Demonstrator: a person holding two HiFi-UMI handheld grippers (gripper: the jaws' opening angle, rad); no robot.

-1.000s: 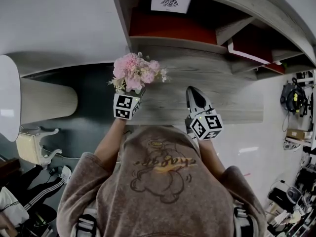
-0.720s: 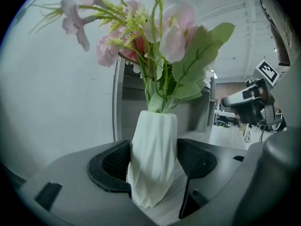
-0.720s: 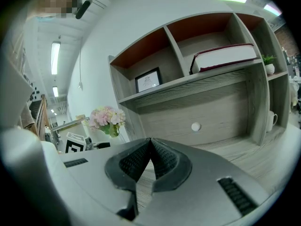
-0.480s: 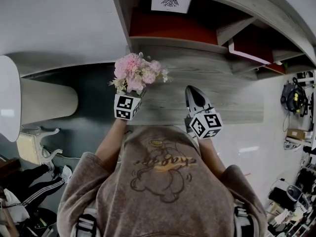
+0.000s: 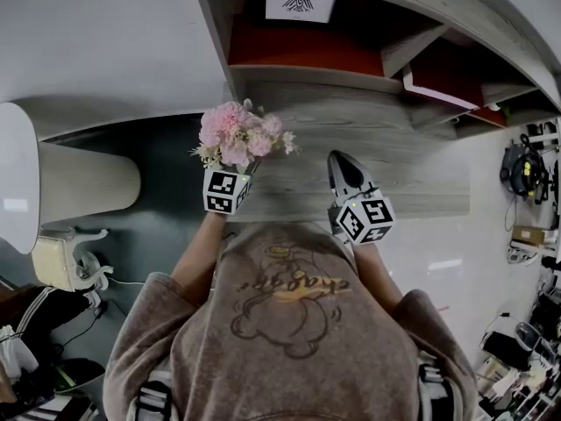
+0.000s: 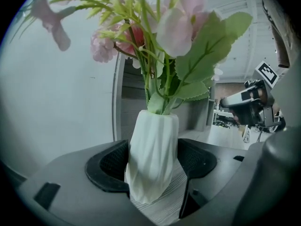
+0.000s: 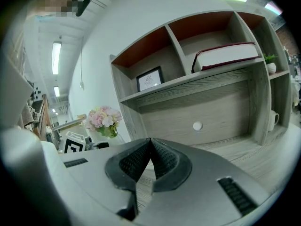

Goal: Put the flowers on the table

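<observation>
Where shelves [image 5: 307, 73] rise, grey wood-grain table [image 5: 399, 178] spreads.

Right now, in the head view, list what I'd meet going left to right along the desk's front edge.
Beige cylinder → flowers → right claw → black cable bundle.
</observation>
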